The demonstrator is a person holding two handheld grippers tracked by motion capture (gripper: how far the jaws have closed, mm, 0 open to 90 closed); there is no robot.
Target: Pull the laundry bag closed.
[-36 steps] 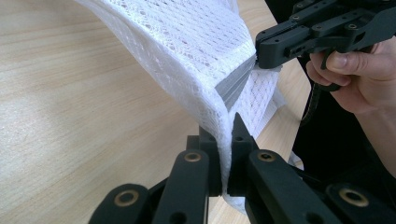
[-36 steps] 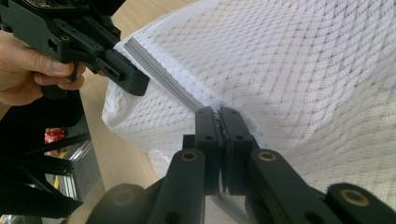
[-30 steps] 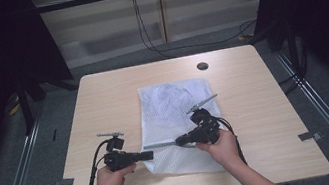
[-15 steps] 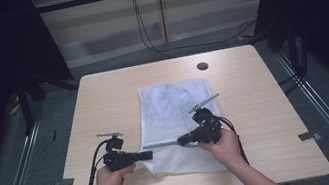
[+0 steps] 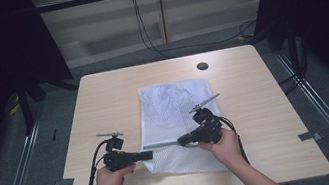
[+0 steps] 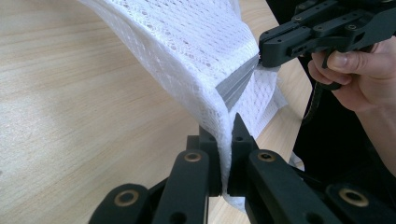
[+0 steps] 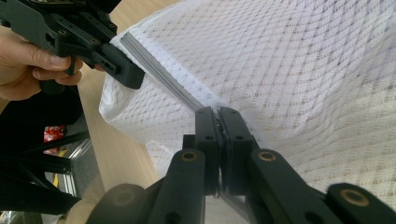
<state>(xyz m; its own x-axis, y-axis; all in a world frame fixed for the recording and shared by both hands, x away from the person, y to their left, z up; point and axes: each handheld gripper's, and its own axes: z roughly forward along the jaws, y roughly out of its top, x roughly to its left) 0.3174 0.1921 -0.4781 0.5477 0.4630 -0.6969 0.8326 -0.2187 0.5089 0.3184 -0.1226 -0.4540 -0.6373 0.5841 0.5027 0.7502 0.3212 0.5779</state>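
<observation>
Both grippers [image 5: 146, 154] [image 5: 184, 141], mesh bag [image 5: 173, 106] unmoved.

Nothing changes: both grippers [image 5: 146, 154] [image 5: 181, 142] and the white mesh laundry bag [image 5: 176, 116] with its grey zipper strip [image 5: 161, 145] remain exactly as before.

left tool [image 5: 145, 154]: black, brass pivot pins, black cable | right tool [image 5: 183, 141]: black, grey top plate
</observation>
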